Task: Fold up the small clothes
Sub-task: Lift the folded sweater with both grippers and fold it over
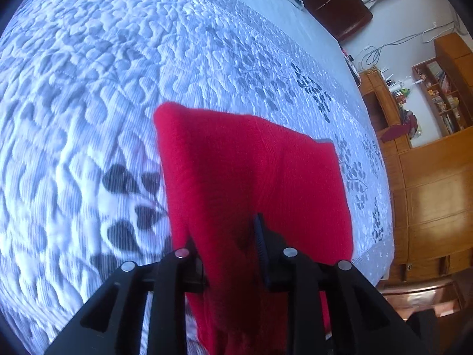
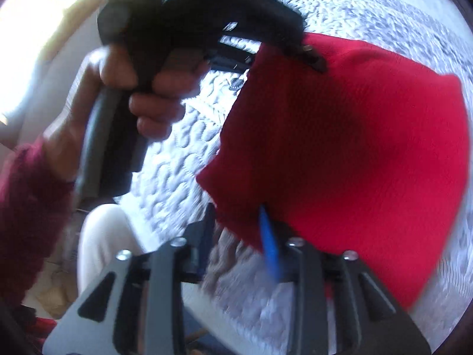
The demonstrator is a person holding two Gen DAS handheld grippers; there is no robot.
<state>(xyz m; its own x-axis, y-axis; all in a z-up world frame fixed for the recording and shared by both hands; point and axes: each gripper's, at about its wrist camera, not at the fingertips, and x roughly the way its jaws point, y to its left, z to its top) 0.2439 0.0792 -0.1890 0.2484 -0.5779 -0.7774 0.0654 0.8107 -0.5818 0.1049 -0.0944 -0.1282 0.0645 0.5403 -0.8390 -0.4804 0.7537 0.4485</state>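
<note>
A red knit garment (image 1: 251,177) hangs lifted over the quilted bed. My left gripper (image 1: 227,236) is shut on its near edge; red cloth bunches between the fingers and drapes down over the mount. In the right wrist view the same red garment (image 2: 354,153) spreads to the right. My right gripper (image 2: 239,222) is shut on its lower left corner, next to the blue finger pad (image 2: 270,245). The left gripper (image 2: 310,56) also shows there at the top, pinching the garment's upper edge, held by a hand (image 2: 147,88).
A white and grey quilted bedspread (image 1: 118,88) with a leaf pattern covers the bed. Wooden cabinets and shelves (image 1: 428,162) stand to the right beyond the bed's edge. A dark headboard (image 1: 334,0) is at the far end. The person's pale trouser leg (image 2: 100,236) is near the bed.
</note>
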